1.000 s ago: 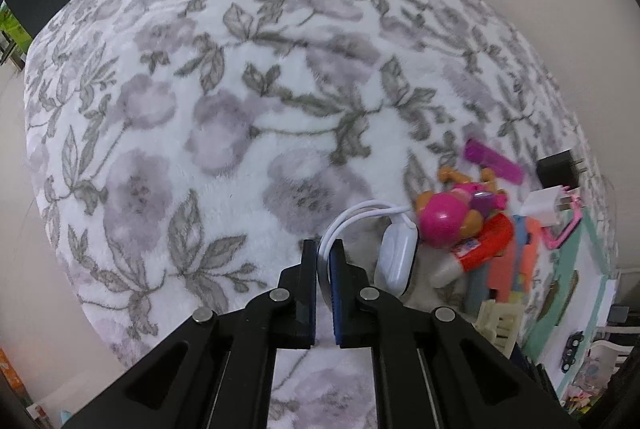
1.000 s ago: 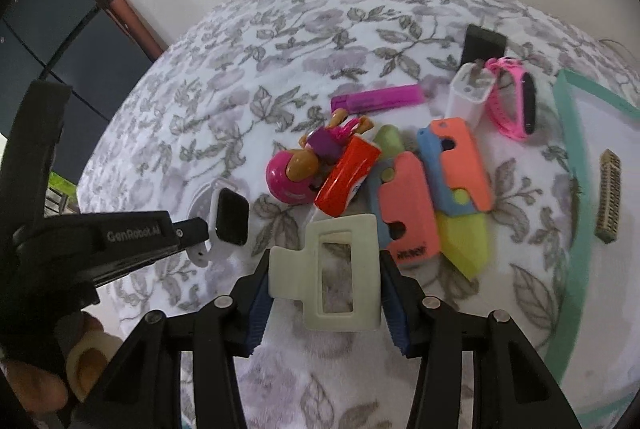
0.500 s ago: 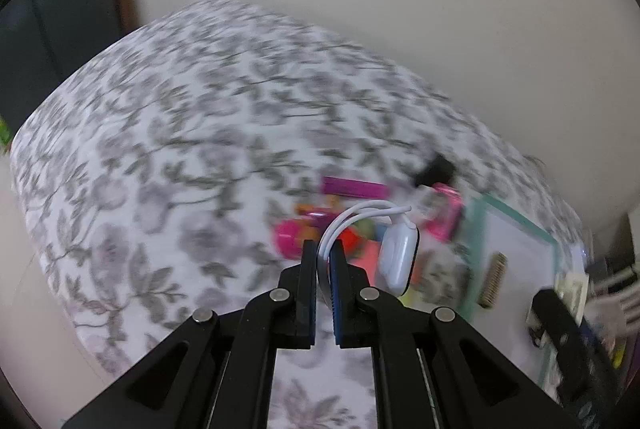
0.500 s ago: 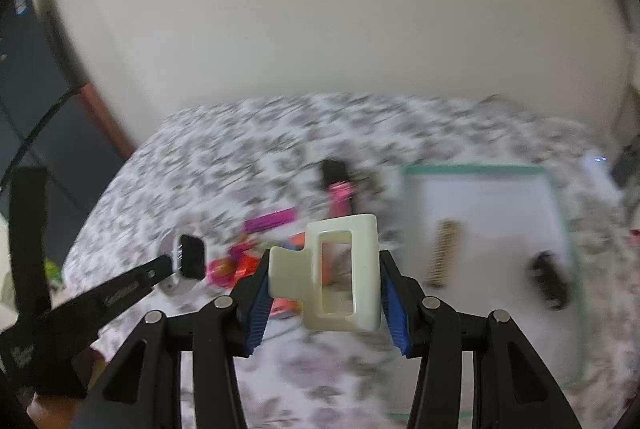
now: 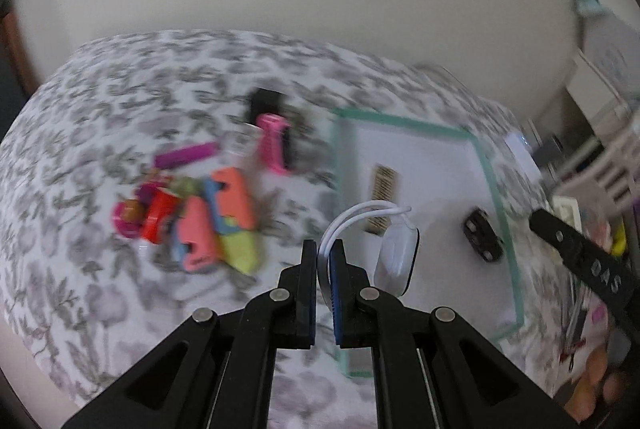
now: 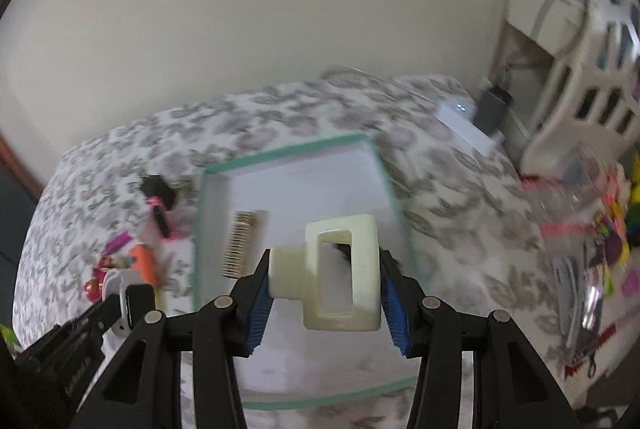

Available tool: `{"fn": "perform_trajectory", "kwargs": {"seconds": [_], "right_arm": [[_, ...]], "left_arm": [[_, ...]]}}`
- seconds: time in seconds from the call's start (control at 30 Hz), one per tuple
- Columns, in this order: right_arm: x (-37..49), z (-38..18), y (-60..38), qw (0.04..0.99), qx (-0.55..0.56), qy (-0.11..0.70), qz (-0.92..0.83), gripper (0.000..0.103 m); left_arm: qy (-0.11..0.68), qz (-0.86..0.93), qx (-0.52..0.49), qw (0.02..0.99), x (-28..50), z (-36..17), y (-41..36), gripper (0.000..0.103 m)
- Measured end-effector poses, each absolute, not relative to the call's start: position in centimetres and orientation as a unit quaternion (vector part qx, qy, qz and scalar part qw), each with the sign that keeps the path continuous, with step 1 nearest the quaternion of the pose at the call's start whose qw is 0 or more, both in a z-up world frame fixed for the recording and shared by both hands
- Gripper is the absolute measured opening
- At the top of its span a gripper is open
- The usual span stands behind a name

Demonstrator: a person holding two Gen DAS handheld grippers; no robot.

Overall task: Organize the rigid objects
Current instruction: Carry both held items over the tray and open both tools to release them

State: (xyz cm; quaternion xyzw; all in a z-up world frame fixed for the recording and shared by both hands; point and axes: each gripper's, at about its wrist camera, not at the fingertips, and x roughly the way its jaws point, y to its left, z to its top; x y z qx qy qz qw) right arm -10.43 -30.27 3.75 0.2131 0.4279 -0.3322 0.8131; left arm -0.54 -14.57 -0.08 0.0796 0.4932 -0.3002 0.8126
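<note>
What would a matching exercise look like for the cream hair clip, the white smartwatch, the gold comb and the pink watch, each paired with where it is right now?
Things:
1. cream hair clip
2. white smartwatch
3. gold comb
4. pink watch

Places:
A. lying in the green-rimmed tray
B. strap pinched by the left gripper
C. on the floral blanket, outside the tray
D. clamped in the right gripper

Pairs: 1-D, 2-B, 3-A, 4-C
</note>
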Motion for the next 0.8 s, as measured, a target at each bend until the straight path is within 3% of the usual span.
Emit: {"fn": "perform_trajectory", "kwargs": {"seconds": [0.47, 0.8], "right_arm": [[-10.4, -4.3, -31.9, 0.758, 0.239, 0.519, -0.314, 0.052], [-10.4, -6.7, -31.9, 0.738, 0.249, 0.546, -0.310, 0.052]], "left_arm": [[0.495, -0.317, 0.206, 0.783, -4.4, -5.5, -20.0, 0.006], [0.507, -0.310, 0.221, 0.773, -4.3, -6.6, -20.1, 0.008]]}}
